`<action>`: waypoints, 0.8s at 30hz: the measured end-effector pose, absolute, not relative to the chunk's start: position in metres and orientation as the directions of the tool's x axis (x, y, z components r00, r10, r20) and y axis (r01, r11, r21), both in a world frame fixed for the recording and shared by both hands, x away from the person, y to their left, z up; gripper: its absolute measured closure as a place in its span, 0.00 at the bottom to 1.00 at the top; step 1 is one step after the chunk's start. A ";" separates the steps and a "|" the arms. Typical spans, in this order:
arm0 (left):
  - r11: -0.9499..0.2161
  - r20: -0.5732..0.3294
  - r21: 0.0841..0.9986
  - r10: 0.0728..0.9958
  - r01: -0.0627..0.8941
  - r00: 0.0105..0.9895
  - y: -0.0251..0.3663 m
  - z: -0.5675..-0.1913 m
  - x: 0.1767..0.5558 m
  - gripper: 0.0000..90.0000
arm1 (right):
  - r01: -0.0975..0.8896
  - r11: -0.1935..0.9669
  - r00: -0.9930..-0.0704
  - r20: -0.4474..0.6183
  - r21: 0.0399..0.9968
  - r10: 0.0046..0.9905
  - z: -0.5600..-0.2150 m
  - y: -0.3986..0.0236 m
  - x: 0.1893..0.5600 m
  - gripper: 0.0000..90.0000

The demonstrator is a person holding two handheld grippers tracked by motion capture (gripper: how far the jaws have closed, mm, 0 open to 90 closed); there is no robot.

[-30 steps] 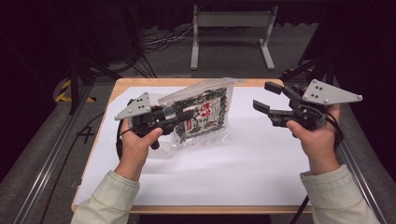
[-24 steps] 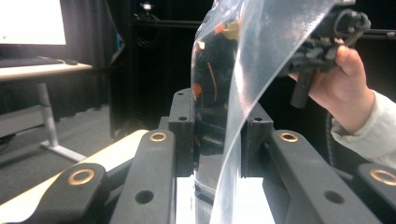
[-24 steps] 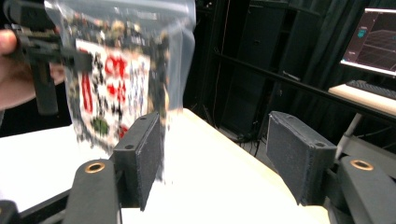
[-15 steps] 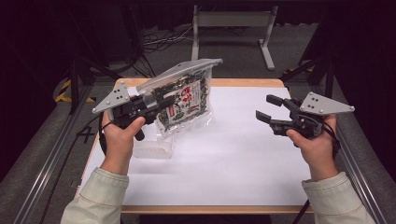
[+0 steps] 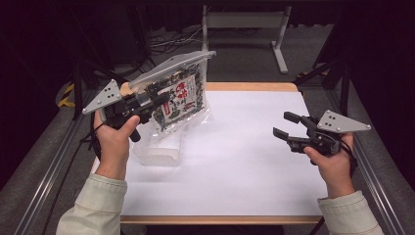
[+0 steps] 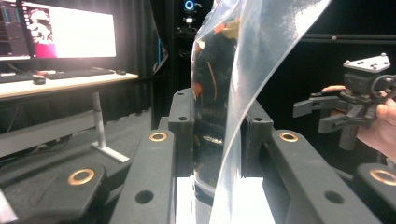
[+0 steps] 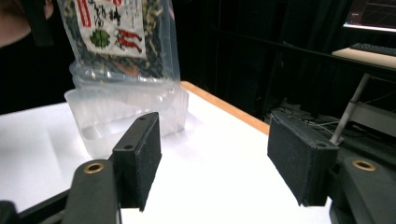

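Note:
A clear plastic bag (image 5: pixel 177 93) with a printed snack packet inside hangs tilted above the table's left side. My left gripper (image 5: pixel 154 101) is shut on the bag's lower part; in the left gripper view the film (image 6: pixel 219 93) is pinched between the jaws (image 6: pixel 217 135). Under the bag, a clear plastic tray (image 5: pixel 157 152) rests on the white table (image 5: pixel 244 166). My right gripper (image 5: pixel 285 125) hovers low at the right, open, its jaws having just opened slightly with nothing between them (image 7: pixel 215 158). Its view looks across at the bag (image 7: pixel 121 37) and tray (image 7: pixel 126 116).
The table's wooden far edge (image 5: pixel 249 86) borders dark floor with a metal stand (image 5: pixel 244 22) and cables. Metal rails (image 5: pixel 46 181) run along both sides. A desk with a lit monitor (image 6: pixel 70 32) stands off to one side. The right gripper (image 6: pixel 327 114) appears in the left gripper view.
The left gripper carried the bag leftward and a little up, and the bag now hangs more upright. The right gripper sank toward the table.

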State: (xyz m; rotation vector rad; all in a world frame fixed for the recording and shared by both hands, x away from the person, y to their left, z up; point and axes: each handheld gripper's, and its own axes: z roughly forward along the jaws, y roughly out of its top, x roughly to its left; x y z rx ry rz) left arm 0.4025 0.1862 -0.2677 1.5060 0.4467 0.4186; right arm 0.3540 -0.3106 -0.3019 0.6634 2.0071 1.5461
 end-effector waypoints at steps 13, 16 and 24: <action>0.016 -0.021 1.000 0.589 0.015 0.808 0.204 -0.271 0.409 0.80 | 0.070 0.227 -0.742 -0.102 0.971 0.663 -0.318 -0.311 0.349 0.38; 0.024 -0.029 1.000 0.606 0.018 0.795 0.210 -0.275 0.412 0.80 | 0.070 0.224 -0.739 -0.100 0.972 0.666 -0.318 -0.312 0.349 0.37; 0.037 -0.035 0.999 0.662 0.014 0.749 0.227 -0.285 0.414 0.80 | 0.079 0.213 -0.730 -0.089 0.974 0.678 -0.321 -0.315 0.349 0.37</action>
